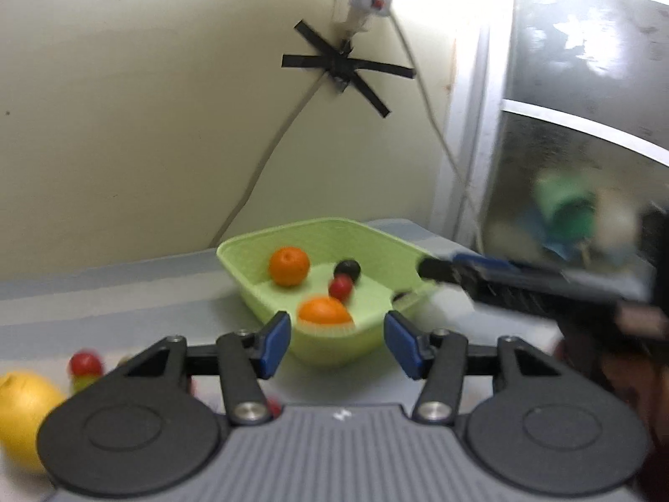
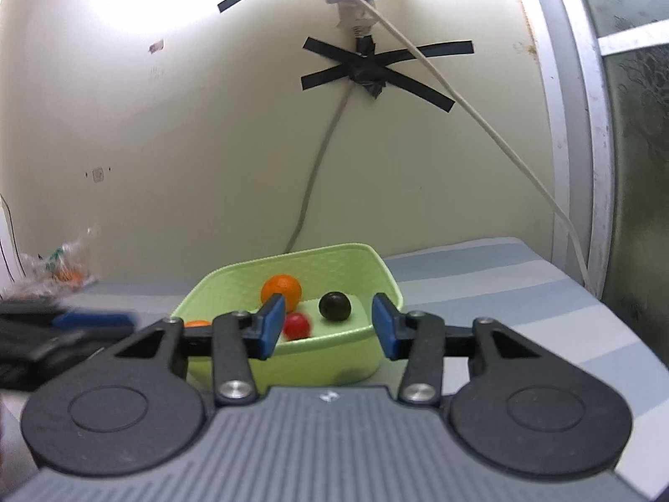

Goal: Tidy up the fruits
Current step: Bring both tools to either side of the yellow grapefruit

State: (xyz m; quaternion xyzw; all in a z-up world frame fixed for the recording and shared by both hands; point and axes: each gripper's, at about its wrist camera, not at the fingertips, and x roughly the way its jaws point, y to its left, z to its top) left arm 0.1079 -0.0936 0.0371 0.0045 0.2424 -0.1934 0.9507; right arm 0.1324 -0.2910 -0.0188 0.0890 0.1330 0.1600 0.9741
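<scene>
Cream wall, taped cables, striped bench (image 2: 501,284). Left gripper (image 1: 337,345) jaws part-open, empty; right gripper (image 2: 325,325) likewise, both facing the green basket (image 1: 334,351) (presumably the collection point). Inside: two oranges, red fruit (image 2: 297,325), dark fruit (image 2: 335,305). Yellow fruit (image 1: 23,410) waits outside, on the bench at left.

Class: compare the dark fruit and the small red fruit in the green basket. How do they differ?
The dark fruit is near-black; the red fruit is bright red. The dark one lies farther back in the basket, the red one nearer the camera. Both are small, round and loose on the basket floor.
</scene>
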